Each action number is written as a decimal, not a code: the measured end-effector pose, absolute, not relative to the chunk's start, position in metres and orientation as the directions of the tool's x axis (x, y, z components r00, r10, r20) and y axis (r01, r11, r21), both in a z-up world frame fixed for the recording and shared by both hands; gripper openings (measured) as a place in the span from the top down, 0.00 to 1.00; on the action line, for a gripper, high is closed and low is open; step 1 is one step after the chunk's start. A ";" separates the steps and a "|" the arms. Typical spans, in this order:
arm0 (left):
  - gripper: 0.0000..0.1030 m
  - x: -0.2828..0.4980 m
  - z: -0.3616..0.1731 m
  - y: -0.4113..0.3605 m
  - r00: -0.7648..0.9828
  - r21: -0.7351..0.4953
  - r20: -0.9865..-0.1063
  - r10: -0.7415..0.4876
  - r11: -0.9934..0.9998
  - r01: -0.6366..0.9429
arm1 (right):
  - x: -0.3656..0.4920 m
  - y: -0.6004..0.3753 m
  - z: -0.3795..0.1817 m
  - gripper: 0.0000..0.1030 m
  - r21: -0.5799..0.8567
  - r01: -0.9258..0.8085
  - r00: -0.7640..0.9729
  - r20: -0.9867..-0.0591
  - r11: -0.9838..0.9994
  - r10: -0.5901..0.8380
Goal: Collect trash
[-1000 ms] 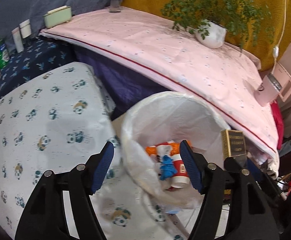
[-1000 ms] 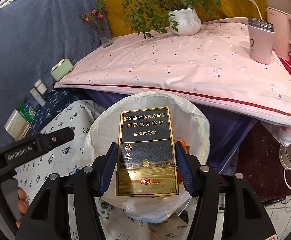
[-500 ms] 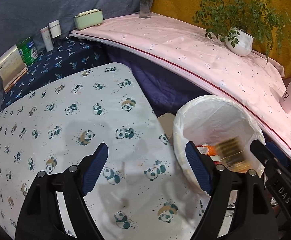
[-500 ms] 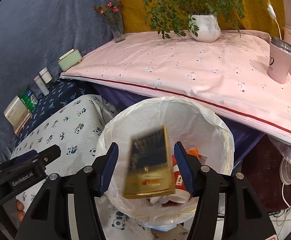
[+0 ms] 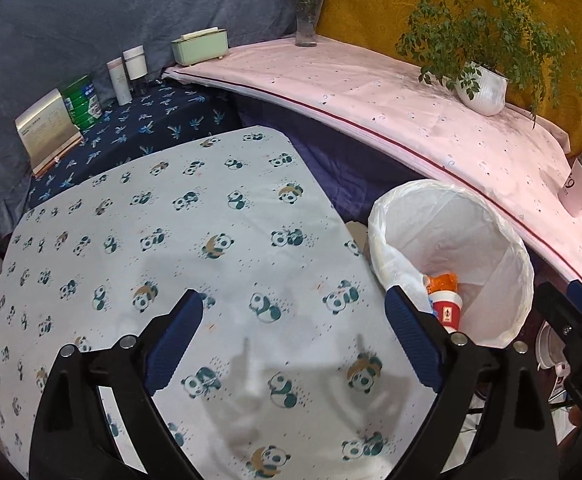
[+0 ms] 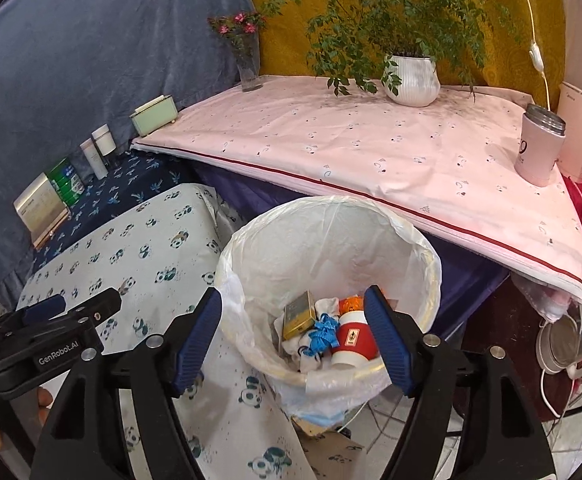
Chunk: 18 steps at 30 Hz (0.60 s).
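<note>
White plastic is lining the trash bin [image 6: 407,240], which is standing on the floor just beside the corner of the panda-print table [image 5: 139,216] and partly under the overhanging edge of the pink-covered table [image 6: 371,148]. Inside it, a gold box [image 6: 298,314] is lying tilted against the near-left wall, touching a crumpled white tissue [image 6: 327,306], a blue scrap [image 6: 323,330], a red and white cup [image 6: 353,340] on its side, and an orange wrapper [image 6: 349,303] behind the cup.

The right gripper [image 6: 293,338] is hovering above the bin's mouth, its jaws opening with nothing between the blue pads. A second ago those pads were clamping the gold box upright over the bin; half a second ago the box was falling as a blur, and now it is resting in the trash.

The left gripper [image 5: 293,344] is hanging over the panda-print table, its jaws opening too and gripping nothing. Earlier it was looking straight into the bin; the bin is now sitting off to its right, and bare cloth is filling the view ahead.

Open room is lying across the panda cloth, with bottles [image 5: 129,72], a green can [image 5: 81,100] and a mint box [image 5: 199,45] well apart along the far edge.
</note>
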<state>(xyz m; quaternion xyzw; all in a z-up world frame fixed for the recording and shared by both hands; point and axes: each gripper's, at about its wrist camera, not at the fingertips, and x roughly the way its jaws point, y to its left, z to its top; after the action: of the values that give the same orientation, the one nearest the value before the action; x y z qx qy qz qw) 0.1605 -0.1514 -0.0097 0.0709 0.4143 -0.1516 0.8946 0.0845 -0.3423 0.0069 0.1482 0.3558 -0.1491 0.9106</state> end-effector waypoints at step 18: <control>0.09 0.105 -0.018 -0.106 0.635 0.056 -0.756 -0.160 0.950 0.307 | 0.033 -0.292 0.003 0.06 0.041 0.363 0.667 -0.709 0.931 -0.229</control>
<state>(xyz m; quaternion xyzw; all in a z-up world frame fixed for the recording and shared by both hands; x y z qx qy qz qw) 0.1051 -0.1063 -0.0175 0.0900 0.4070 -0.1297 0.8997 0.0334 -0.2917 0.0029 0.0897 0.3741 -0.1629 0.9085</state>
